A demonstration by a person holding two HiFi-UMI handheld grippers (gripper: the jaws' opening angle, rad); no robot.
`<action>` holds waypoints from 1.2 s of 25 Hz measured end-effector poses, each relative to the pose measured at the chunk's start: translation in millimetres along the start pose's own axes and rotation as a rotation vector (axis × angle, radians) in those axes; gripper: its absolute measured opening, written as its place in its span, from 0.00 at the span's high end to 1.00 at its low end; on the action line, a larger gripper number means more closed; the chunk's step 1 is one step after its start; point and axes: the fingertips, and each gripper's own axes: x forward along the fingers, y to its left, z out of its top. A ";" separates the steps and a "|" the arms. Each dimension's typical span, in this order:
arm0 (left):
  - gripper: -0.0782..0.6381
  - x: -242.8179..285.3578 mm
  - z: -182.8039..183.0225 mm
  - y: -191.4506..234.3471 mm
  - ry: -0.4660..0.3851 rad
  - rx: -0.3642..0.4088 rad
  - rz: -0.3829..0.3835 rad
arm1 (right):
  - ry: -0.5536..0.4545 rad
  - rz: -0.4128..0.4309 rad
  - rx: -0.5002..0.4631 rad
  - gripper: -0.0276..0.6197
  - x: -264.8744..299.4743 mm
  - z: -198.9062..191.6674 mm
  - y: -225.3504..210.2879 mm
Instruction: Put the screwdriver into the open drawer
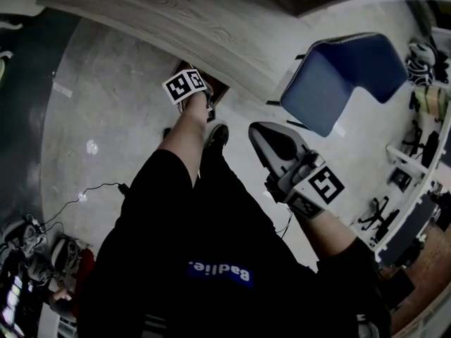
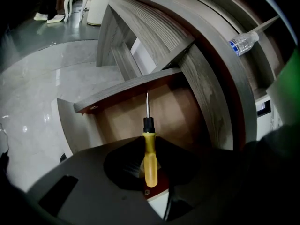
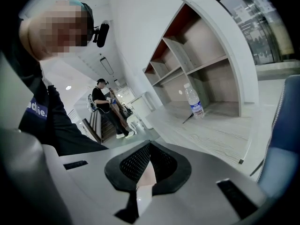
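Left gripper view: left gripper (image 2: 149,143) pinches the screwdriver (image 2: 150,163) by its yellow handle, shaft pointing into the open drawer (image 2: 125,86).
Right gripper view: right gripper (image 3: 147,150) jaws pressed together, nothing between.
Head view: shirt (image 1: 176,287) print reads "Badlie."

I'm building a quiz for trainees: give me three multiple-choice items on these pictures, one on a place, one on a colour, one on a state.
1. Where does the tip of the screwdriver point?
A. into the open drawer
B. at the water bottle
C. at the blue chair
2. Its handle's colour?
A. red
B. yellow
C. green
3. The right gripper is:
A. wide open
B. shut on the water bottle
C. shut, empty
Key: A, its shaft aims into the open drawer; B, seen in the left gripper view; C, jaws together, nothing between.
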 end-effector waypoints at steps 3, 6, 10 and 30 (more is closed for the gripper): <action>0.79 3.8 3.0 4.3 0.026 -0.018 0.014 | 0.001 -0.009 0.015 0.91 -1.7 -2.4 -1.6; 0.79 5.1 9.7 4.0 0.035 -0.024 0.010 | 0.010 -0.026 0.027 0.91 -4.0 -3.5 -4.8; 0.79 9.4 7.1 2.0 0.028 -0.038 -0.001 | 0.022 -0.037 0.051 0.91 -9.5 -9.0 -9.6; 0.79 14.0 14.2 -14.9 -0.004 -0.070 -0.079 | -0.004 -0.079 0.098 0.91 -30.3 -1.9 -20.5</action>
